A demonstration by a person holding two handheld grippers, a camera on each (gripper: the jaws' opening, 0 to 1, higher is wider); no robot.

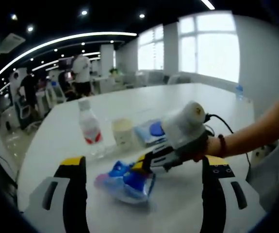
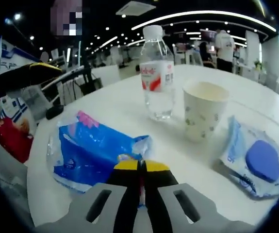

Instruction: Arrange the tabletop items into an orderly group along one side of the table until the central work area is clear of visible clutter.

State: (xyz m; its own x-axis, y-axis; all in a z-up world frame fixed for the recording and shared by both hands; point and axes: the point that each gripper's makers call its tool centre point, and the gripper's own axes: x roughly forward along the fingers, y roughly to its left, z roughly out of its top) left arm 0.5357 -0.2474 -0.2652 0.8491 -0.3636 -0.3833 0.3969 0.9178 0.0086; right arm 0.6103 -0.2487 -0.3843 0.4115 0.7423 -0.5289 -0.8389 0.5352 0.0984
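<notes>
Four items on the white tabletop (image 2: 255, 104): a blue plastic bag (image 2: 93, 153), a clear water bottle (image 2: 156, 77) with a red-and-white label, a paper cup (image 2: 203, 109), and a wipes pack (image 2: 255, 160) with a blue oval lid.

Right gripper (image 2: 141, 167): jaws pressed together, yellow tips meeting on the near edge of the blue plastic bag, a sliver of plastic pinched between them. Bag lies flat and crumpled, left of centre in the right gripper view. Bottle stands upright beyond the bag, cup upright just beside the bottle to its right, not touching as far as I can see. Wipes pack lies flat further right, apart from the cup.

Left gripper (image 1: 141, 172): jaws wide apart, nothing between them, hovering over the tabletop. In the left gripper view the right gripper (image 1: 141, 166) comes in from the right, held by a person's hand (image 1: 200, 153) with a bracelet at the wrist, tips on the blue plastic bag (image 1: 127, 182). Behind it in a loose row: water bottle (image 1: 89, 127), paper cup (image 1: 122, 132), wipes pack (image 1: 151, 130).

Background: people standing among chairs, large windows.
</notes>
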